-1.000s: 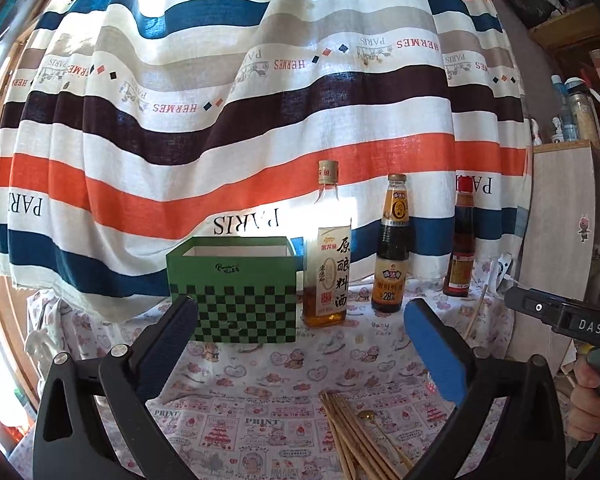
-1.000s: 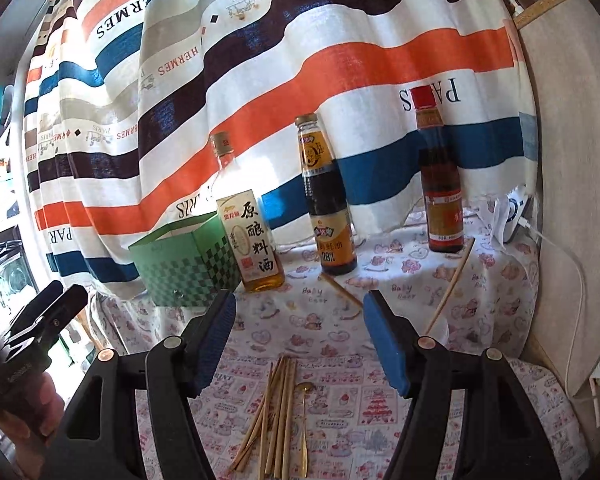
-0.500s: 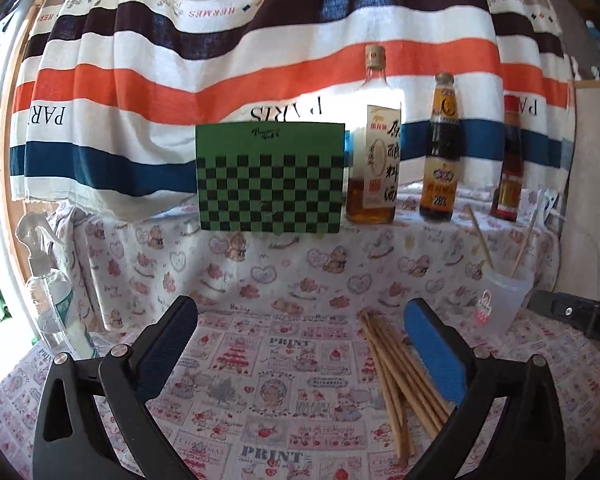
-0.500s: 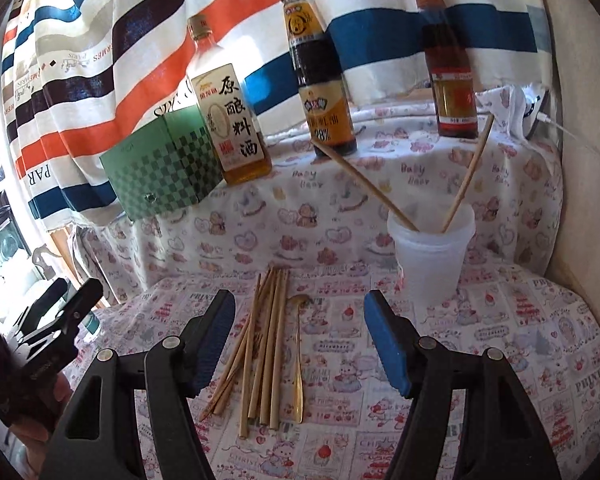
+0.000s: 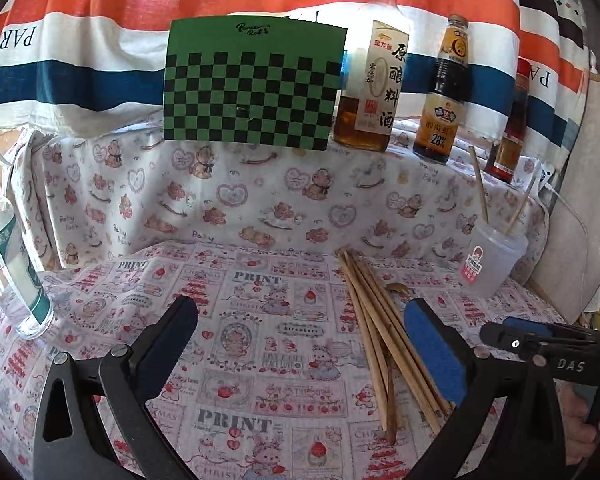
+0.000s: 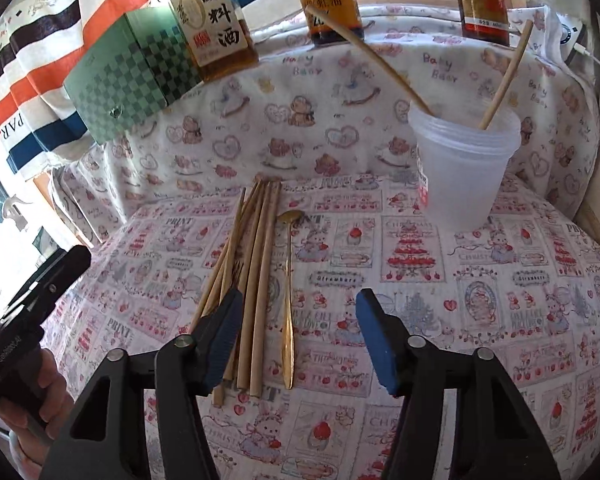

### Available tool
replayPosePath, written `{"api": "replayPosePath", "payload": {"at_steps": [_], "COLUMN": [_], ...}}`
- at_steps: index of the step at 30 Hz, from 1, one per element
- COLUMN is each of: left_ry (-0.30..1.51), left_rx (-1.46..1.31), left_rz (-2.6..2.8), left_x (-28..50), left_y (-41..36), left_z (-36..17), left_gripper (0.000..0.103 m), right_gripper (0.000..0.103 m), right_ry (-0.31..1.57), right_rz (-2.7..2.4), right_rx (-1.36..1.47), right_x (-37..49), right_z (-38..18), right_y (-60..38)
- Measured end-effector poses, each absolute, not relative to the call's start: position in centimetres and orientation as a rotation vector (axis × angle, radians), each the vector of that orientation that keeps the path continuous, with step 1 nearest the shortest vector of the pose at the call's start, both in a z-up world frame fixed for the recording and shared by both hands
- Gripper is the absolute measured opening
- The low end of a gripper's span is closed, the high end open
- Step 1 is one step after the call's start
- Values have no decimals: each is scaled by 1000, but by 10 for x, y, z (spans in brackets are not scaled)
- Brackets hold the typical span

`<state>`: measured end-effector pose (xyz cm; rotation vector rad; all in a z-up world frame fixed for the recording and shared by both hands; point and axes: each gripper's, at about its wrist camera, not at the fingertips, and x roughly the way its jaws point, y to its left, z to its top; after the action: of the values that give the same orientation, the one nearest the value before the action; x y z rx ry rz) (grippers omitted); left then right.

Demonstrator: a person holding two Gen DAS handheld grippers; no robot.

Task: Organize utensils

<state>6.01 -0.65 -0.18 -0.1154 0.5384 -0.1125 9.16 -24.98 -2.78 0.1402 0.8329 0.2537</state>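
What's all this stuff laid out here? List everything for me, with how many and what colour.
Chopsticks: a bundle, exact count unclear, wooden, flat on the tablecloth.
Chopsticks in cup: two, wooden, leaning.
Spoon: one, gold, right of the bundle.
Cup: one, translucent, far right.
Box: one, green checked, on the raised ledge.
Bottles: three, amber to dark, beside the box.
Spray bottle: one, clear, left edge.
Left hand-held gripper: black, blue pads, open.
Right hand-held gripper: same, closing, nothing gripped.
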Motion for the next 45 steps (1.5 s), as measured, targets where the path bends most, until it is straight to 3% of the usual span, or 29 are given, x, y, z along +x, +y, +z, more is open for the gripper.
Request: {"api": "replayPosePath", "payload": {"at_steps": [3, 6, 11, 16, 19, 21, 36, 39, 40, 44, 45], "left_ry": [556, 664, 854, 909, 937, 959, 1012, 1080, 1072, 1082, 1079], "left_rx": [-127, -97, -36, 14, -34, -68, -54, -101, -84, -95, -97], "left_rz": [-131, -144, -250, -284, -313, -333, -397, -460, -442, -436, -434], "left_x": [61, 69, 78, 76, 77, 79, 76, 78, 77, 76, 76], "left_y": [-8, -13, -32, -51, -49, -46, -64, -68, -69, -68, -67], "left_z": [-2, -8, -28, -41, -44, -47, -55, -64, -63, -64, -62], "left_gripper": [102, 101, 64, 46, 44, 39, 34, 25, 14, 12, 7], "right_gripper": [36, 34, 31, 24, 11, 10, 10, 5, 3, 2, 2], "right_ry": [900, 926, 939, 941, 924, 918, 672, 650, 648, 644, 645], "right_rz": [266, 279, 239, 219, 186, 183, 163, 162, 160, 161, 163], "right_rx": [80, 44, -58, -82, -106, -114, 40, 48, 46, 48, 41], "right_x": [96, 97, 97, 99, 98, 98, 73, 70, 70, 70, 69], "right_z": [-40, -48, -57, -64, -64, -65, -10, -6, -5, -6, -7], "right_y": [-238, -229, -215, -211, -210, -209, -247, -249, -249, -248, -247]}}
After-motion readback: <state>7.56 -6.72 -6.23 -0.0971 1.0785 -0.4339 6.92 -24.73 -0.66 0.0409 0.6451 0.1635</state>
